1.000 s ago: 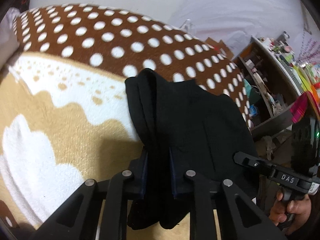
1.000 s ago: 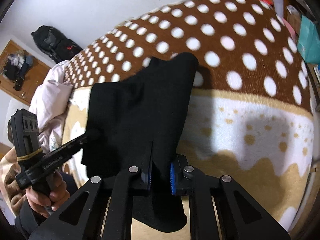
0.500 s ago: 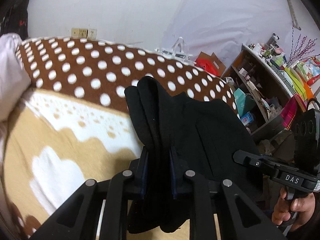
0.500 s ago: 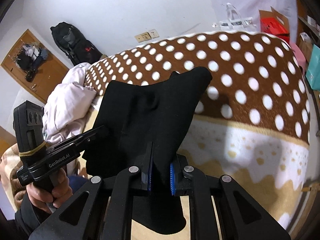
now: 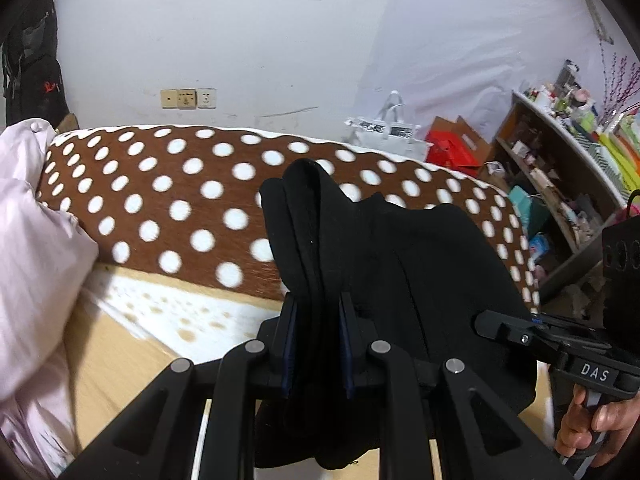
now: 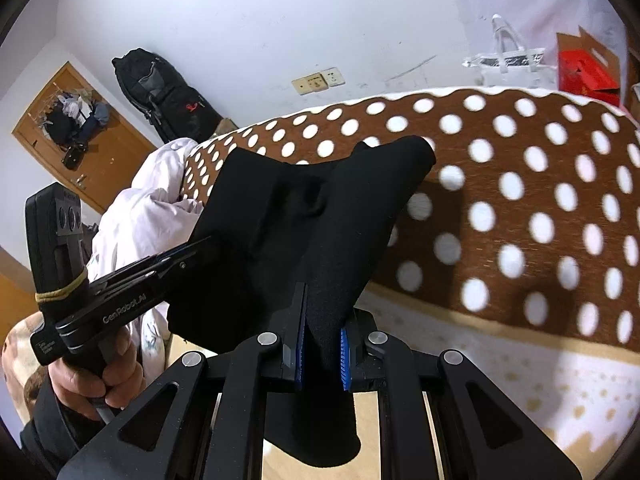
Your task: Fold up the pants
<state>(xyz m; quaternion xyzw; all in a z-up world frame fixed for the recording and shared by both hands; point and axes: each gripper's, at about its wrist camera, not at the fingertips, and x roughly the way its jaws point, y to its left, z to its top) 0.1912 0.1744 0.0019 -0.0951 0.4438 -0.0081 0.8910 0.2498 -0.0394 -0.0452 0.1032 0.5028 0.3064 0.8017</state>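
Note:
The black pants (image 5: 420,272) hang folded in the air between my two grippers, above the bed. My left gripper (image 5: 316,344) is shut on a bunched edge of the pants. My right gripper (image 6: 322,354) is shut on the opposite edge of the pants (image 6: 304,216). The right gripper also shows at the right of the left wrist view (image 5: 492,324), its tip against the cloth. The left gripper shows at the left of the right wrist view (image 6: 200,246), its tip hidden in the cloth. The lower part of the pants hangs below both grippers.
A blanket, brown with white dots (image 5: 168,200) and beige and white nearer me (image 6: 520,364), covers the bed. A pale pink duvet (image 5: 32,248) lies at the left. Cluttered shelves (image 5: 560,168) stand at the right. A white bag (image 5: 392,132) and red box (image 5: 448,148) stand beyond the bed.
Both grippers have lifted the pants higher and tilted up. The wall, sockets and the far side of the room have come into view. The grip on the cloth is unchanged.

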